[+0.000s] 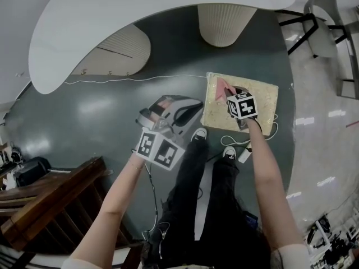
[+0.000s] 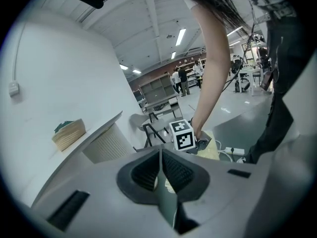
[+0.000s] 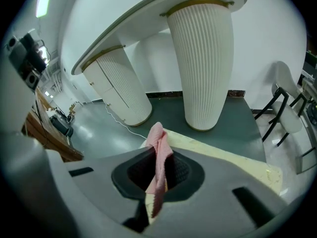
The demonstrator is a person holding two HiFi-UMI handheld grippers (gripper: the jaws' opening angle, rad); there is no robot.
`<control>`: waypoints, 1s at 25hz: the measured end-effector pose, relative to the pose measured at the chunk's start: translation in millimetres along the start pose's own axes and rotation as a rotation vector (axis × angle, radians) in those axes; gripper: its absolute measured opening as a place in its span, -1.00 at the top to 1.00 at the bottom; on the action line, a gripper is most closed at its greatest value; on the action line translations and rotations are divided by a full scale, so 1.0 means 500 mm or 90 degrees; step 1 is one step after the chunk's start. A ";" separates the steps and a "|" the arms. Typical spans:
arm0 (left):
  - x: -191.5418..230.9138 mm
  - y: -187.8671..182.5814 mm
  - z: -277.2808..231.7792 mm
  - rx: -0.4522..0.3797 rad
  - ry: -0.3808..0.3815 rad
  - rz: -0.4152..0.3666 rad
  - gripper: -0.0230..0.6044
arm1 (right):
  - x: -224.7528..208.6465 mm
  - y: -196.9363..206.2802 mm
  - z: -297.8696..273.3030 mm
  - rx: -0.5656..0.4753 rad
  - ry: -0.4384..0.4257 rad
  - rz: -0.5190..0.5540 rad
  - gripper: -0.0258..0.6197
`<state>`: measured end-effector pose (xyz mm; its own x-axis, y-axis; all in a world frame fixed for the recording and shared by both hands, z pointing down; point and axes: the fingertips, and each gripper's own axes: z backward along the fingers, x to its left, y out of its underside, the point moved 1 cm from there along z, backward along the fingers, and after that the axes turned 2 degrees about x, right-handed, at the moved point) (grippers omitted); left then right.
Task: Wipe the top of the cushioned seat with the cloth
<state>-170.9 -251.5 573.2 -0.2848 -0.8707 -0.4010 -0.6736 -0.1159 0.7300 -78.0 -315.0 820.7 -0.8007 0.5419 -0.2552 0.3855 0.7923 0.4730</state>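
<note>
cloth [image 3: 159, 143] pinched thinly in the right claw [image 3: 157, 175] over the cushioned seat [image 1: 265, 100] may slip out under wiping drag; left claw [image 2: 161, 172] closed, empty.

No readable text, brand, number or sign in my views. Only square marker patterns: left cube [image 1: 159, 149] on my left hand-held gripper [image 1: 195, 105], right cube [image 1: 242, 105] on my right hand-held gripper [image 1: 229, 91]. No letters.
</note>
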 end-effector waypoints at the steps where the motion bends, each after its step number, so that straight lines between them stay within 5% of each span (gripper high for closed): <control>1: -0.006 0.000 -0.003 0.000 0.003 0.003 0.87 | -0.010 0.006 0.004 0.001 0.005 0.000 0.89; 25: -0.105 -0.098 -0.113 -0.024 0.090 -0.012 0.87 | -0.395 0.233 0.248 0.042 0.198 -0.152 0.89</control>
<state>-84.6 -227.0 589.8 -0.1710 -0.9266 -0.3350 -0.6506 -0.1491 0.7446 182.1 -294.7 821.5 -0.9681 0.2380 -0.0785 0.1928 0.9074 0.3736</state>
